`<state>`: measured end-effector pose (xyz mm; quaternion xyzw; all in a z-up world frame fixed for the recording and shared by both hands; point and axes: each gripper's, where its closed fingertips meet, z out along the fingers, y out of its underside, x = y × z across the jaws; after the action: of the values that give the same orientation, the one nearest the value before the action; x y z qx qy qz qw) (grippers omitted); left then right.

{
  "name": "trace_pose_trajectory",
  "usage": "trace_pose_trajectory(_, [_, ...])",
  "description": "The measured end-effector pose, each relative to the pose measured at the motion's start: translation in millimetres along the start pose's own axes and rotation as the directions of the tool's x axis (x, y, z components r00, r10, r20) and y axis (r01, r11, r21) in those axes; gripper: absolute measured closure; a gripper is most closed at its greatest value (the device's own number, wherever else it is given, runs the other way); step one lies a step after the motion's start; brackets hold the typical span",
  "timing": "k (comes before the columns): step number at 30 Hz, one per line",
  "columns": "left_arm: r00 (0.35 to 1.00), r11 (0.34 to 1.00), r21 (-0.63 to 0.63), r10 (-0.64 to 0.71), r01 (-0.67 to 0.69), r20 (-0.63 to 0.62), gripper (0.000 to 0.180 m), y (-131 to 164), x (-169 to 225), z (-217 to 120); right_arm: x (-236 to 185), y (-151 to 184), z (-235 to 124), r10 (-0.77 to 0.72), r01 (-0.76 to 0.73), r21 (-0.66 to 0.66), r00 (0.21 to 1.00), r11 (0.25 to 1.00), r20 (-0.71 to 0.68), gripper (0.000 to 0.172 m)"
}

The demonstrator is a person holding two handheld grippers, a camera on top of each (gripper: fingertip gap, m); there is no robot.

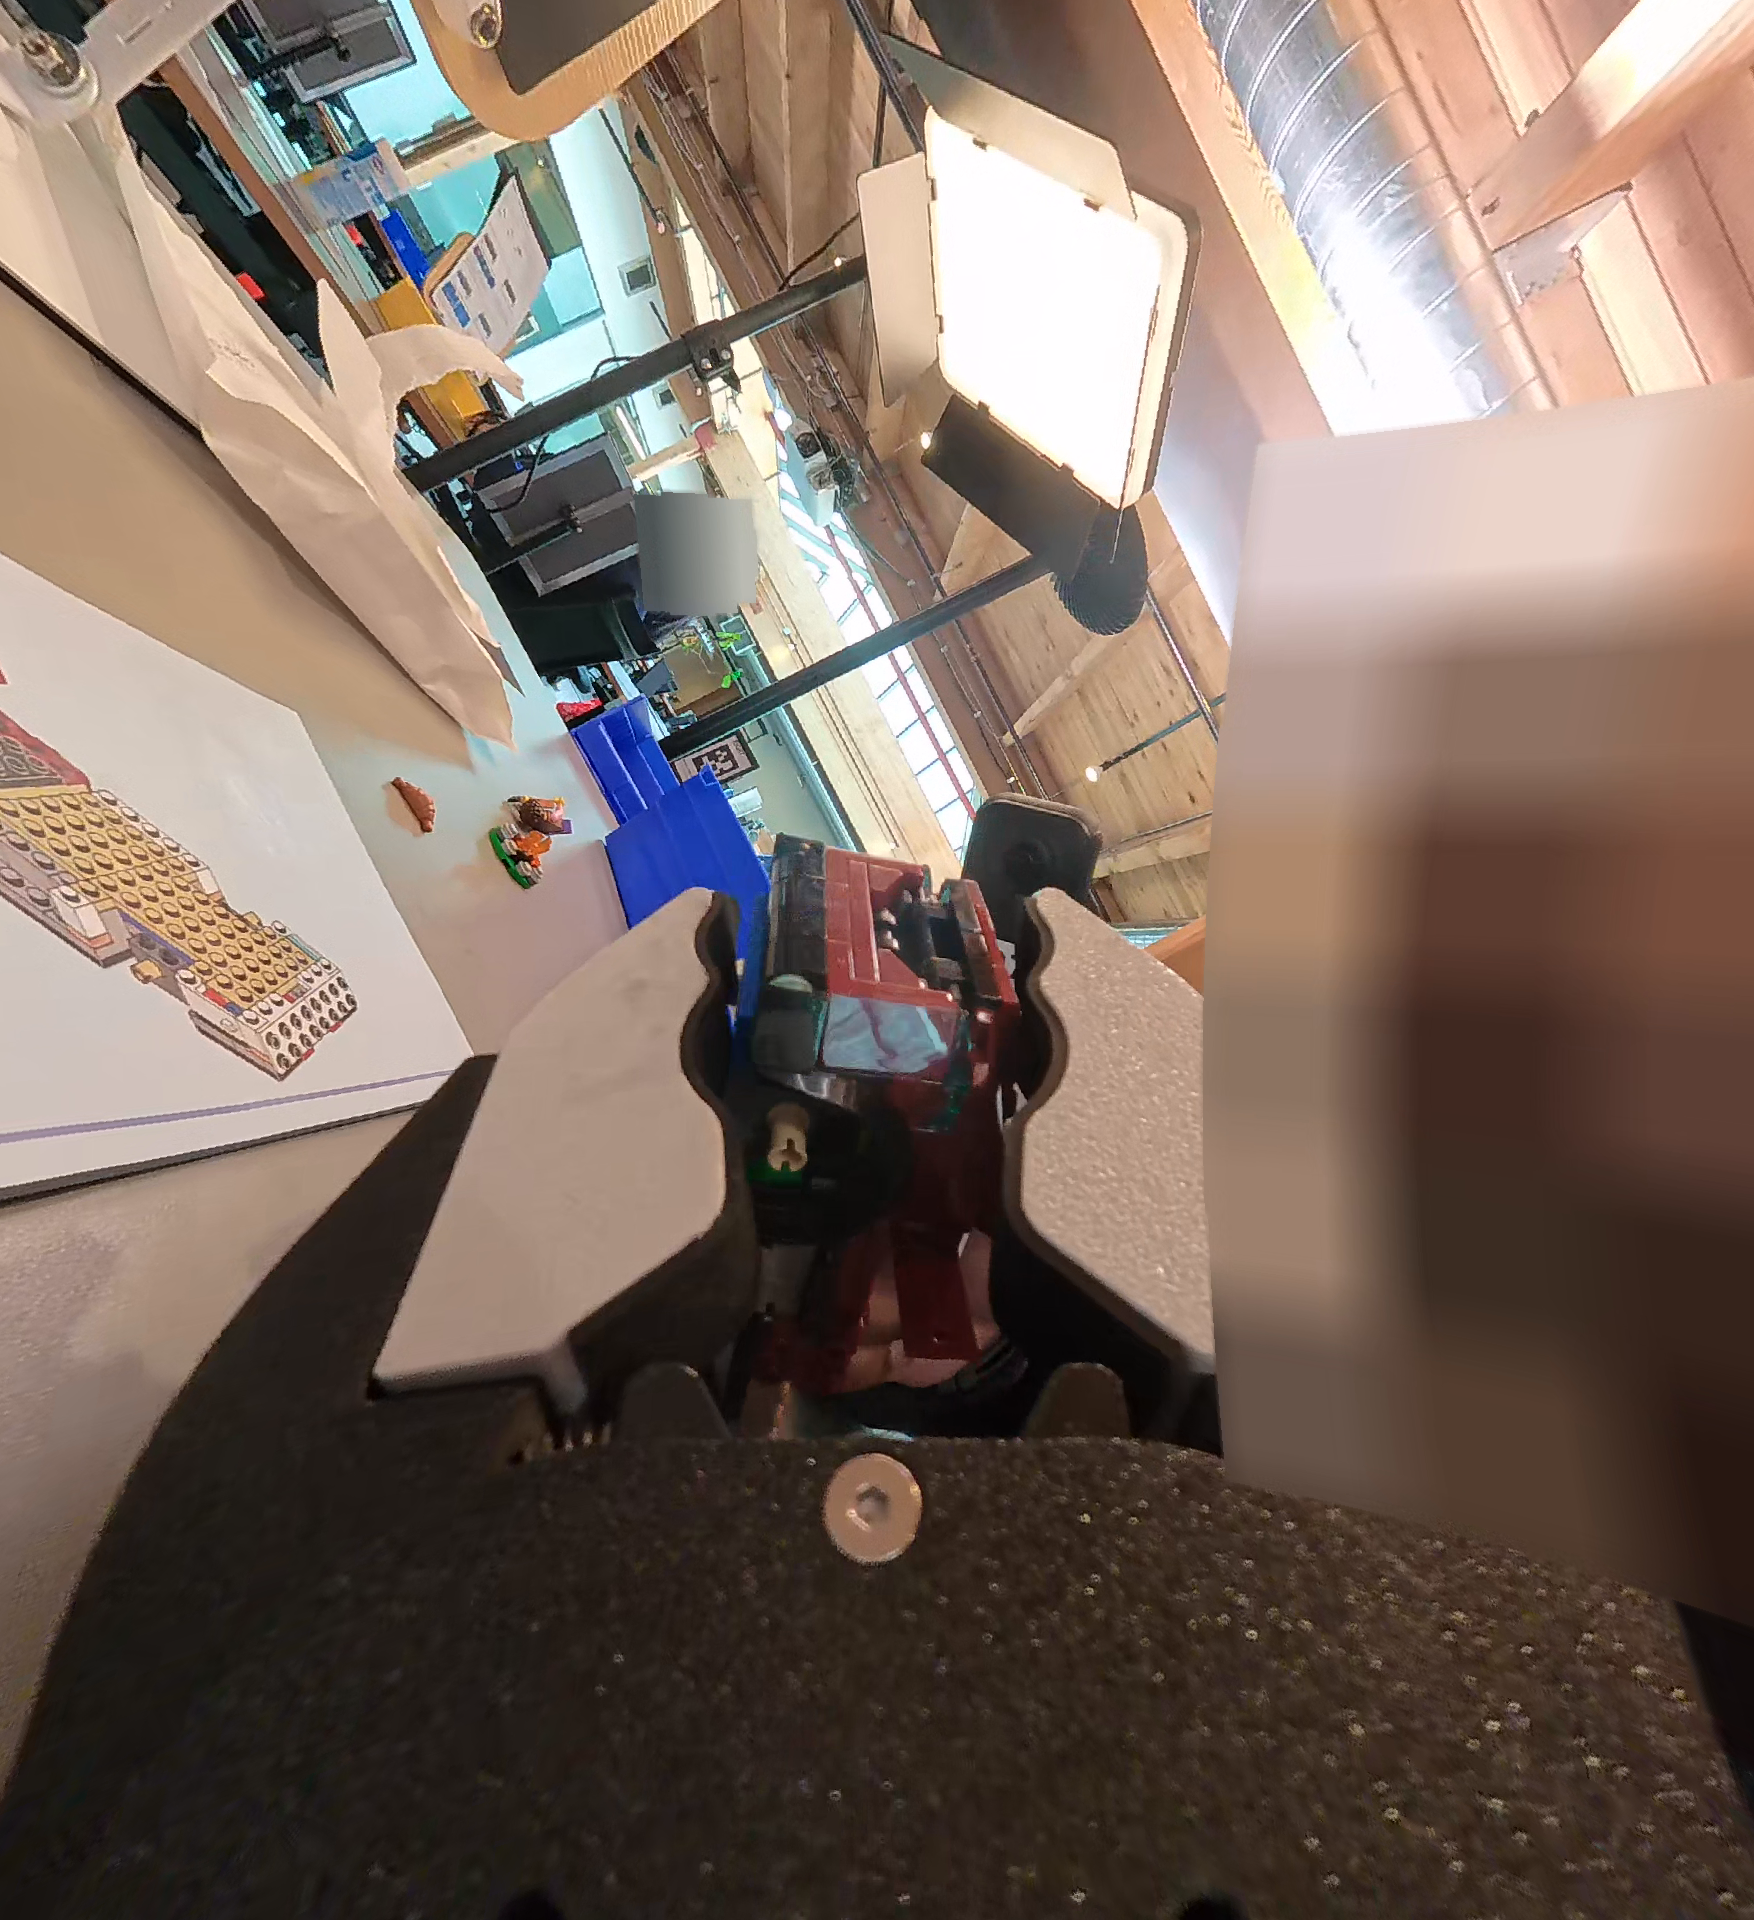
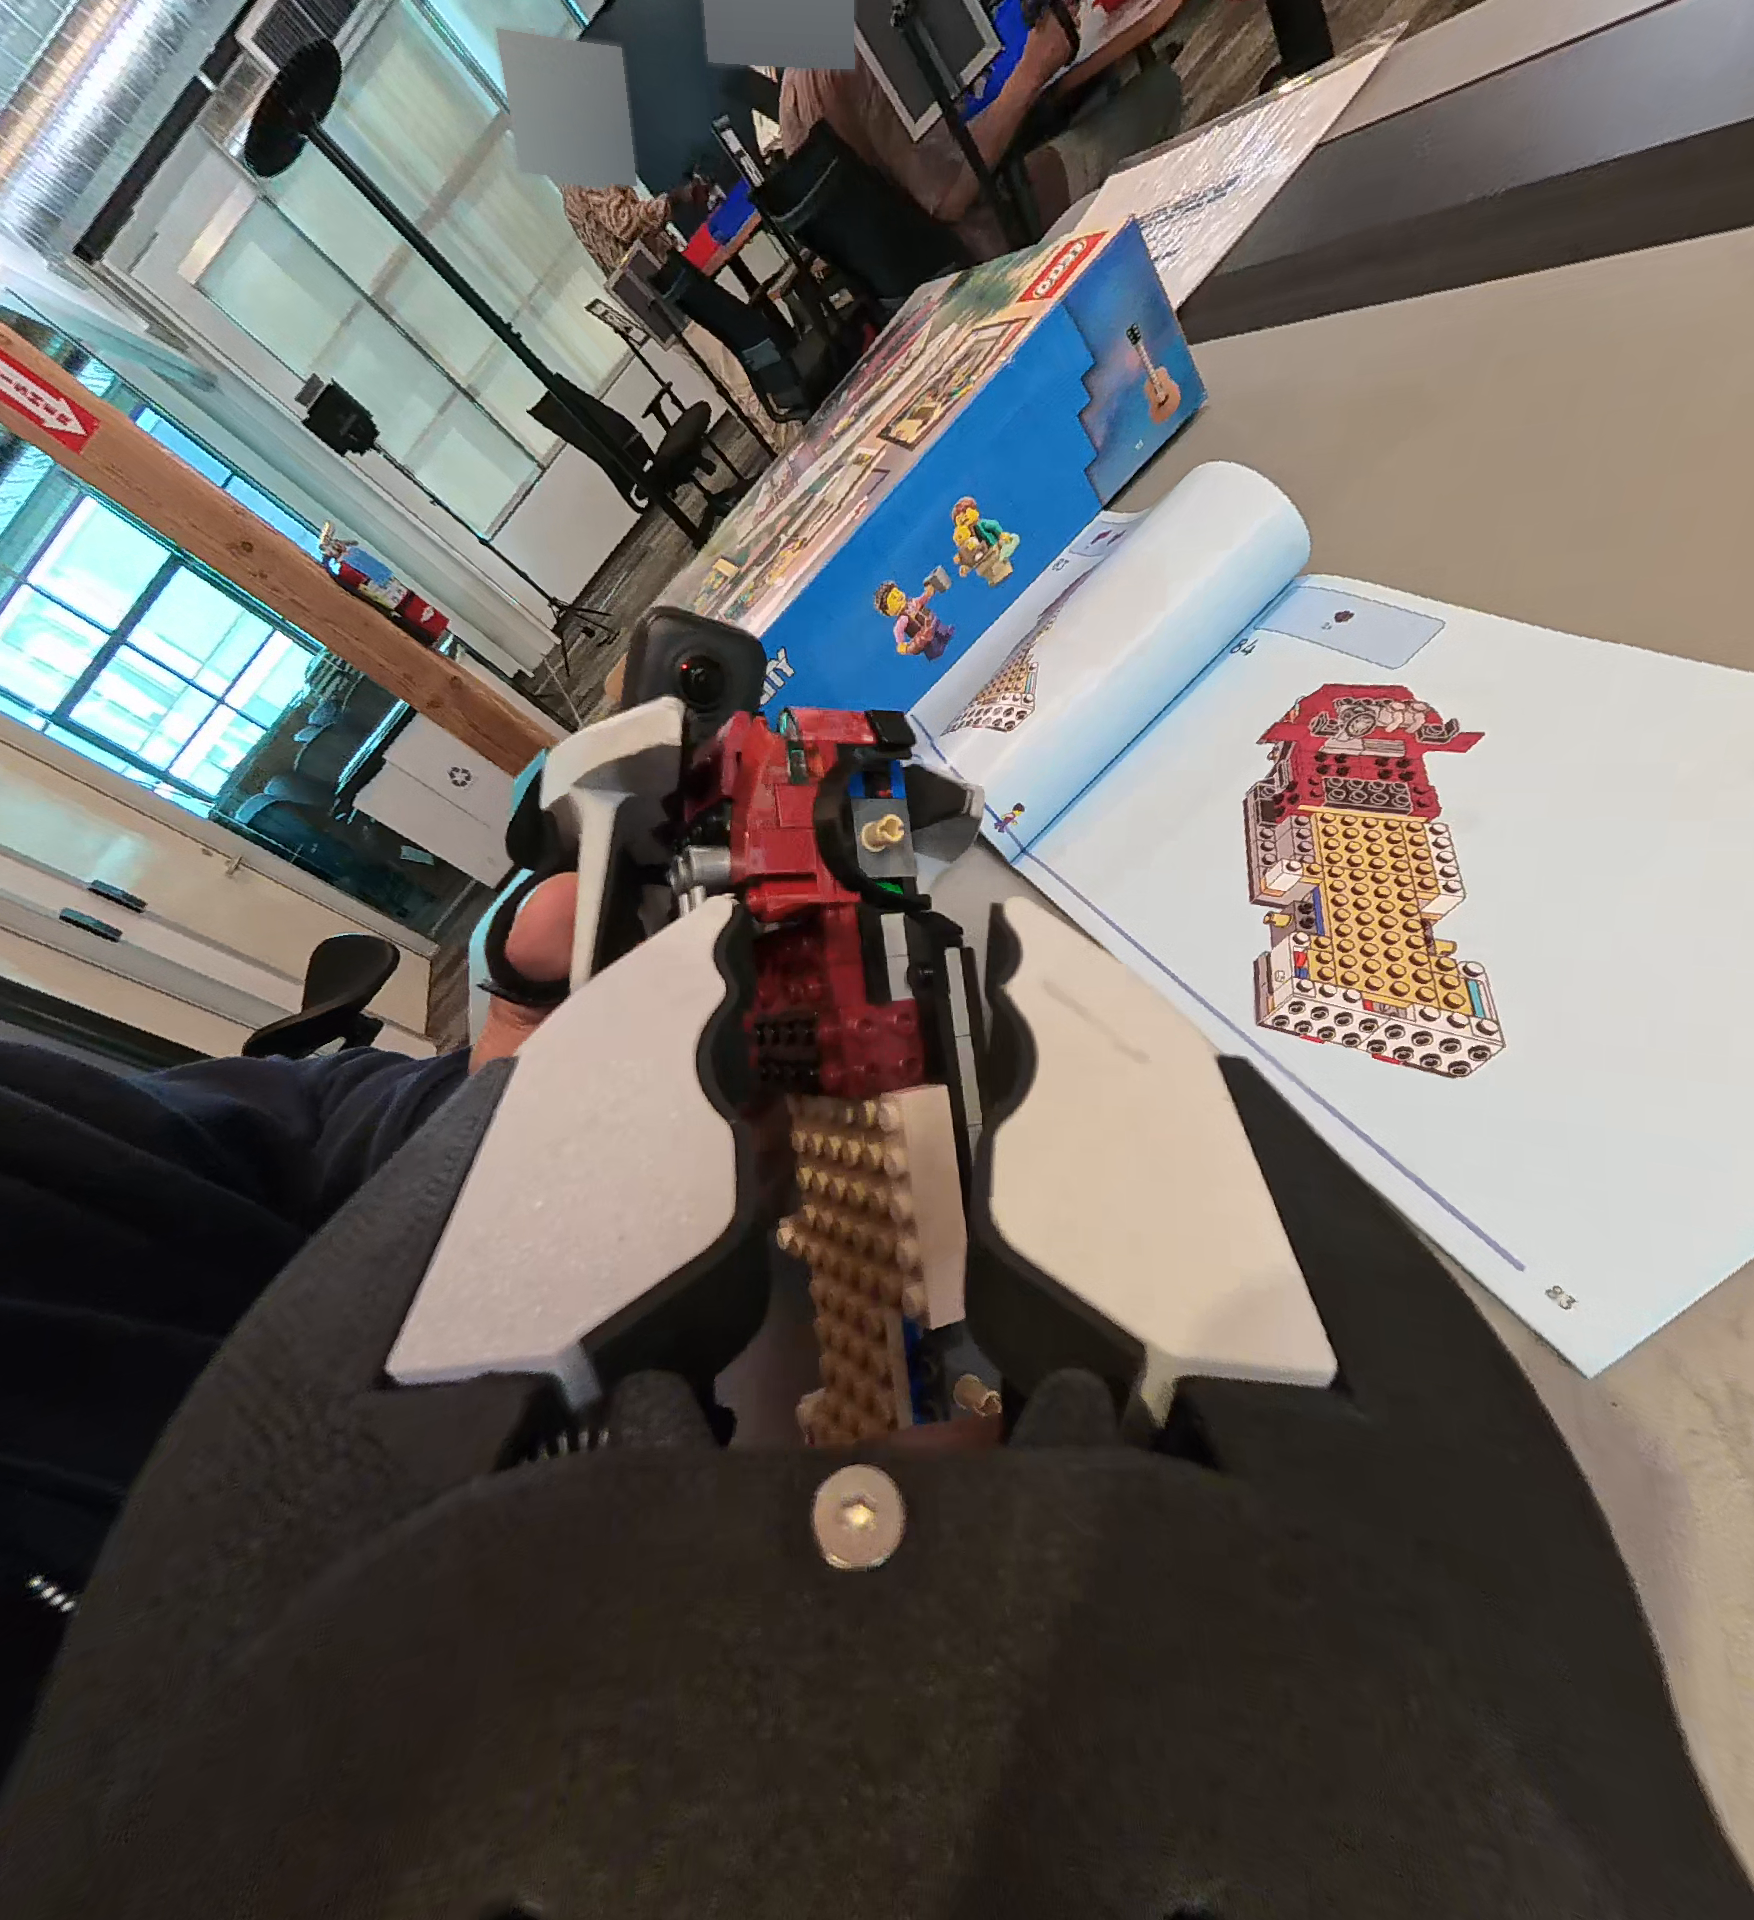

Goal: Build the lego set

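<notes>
A dark red brick vehicle model [image 1: 883,966] with a tan studded underside [image 2: 852,1226] is held in the air between both grippers. My left gripper [image 1: 878,914] is shut on its front end, with both pads against its sides. It also shows in the right wrist view [image 2: 779,790], gripping the model's far end. My right gripper [image 2: 868,920] is around the model's red middle. Its left pad [image 2: 733,997] is at the model's side. Its right pad [image 2: 1003,987] stands just off the model's black and grey edge, so this gripper is open.
An open instruction booklet [image 2: 1475,1143] lies on the grey table [image 2: 1579,364], and it also shows in the left wrist view [image 1: 177,1039]. A blue toy box [image 2: 1008,447] lies behind it. Blue bins [image 1: 665,821], small brick figures [image 1: 530,836], a brown piece [image 1: 414,802] and a white paper bag [image 1: 333,499] lie farther off.
</notes>
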<state>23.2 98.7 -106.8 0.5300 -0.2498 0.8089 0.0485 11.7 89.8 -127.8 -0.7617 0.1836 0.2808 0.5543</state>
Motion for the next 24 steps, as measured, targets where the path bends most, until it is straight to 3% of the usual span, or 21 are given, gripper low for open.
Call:
trace_pose_trajectory(5, [0.993, 0.995, 0.009, -0.099, 0.099, 0.063, 0.128, 1.9, -14.9, -1.8, 6.3, 7.0, -1.2, -0.049, 0.048, -0.041, 0.999, 0.998, -0.024, 0.124])
trace_pose_trajectory(9, [0.980, 0.990, 0.041, -0.140, 0.136, 0.139, 0.128, 3.9, -27.1, -6.1, 6.3, 17.0, -15.6, -0.180, 0.178, -0.090, 0.984, 0.980, -0.013, 0.120])
trace_pose_trajectory(17, [0.906, 0.965, -0.011, -0.242, 0.261, 0.348, 0.128, 47.8, -55.1, -5.1, 19.8, 71.3, -33.8, -0.311, 0.300, -0.251, 0.950, 0.920, -0.008, 0.121])
trace_pose_trajectory(21, [0.888, 0.965, -0.096, -0.183, 0.244, 0.421, 0.128, 62.5, -61.6, 2.3, 26.3, 70.7, -48.1, -0.414, 0.391, -0.255, 0.909, 0.884, -0.041, 0.122])
trace_pose_trajectory(24, [0.855, 0.975, -0.187, -0.009, 0.123, 0.518, 0.127, 63.5, -66.3, 3.5, 36.7, 66.4, -63.2, -0.495, 0.460, -0.259, 0.865, 0.849, -0.087, 0.122])
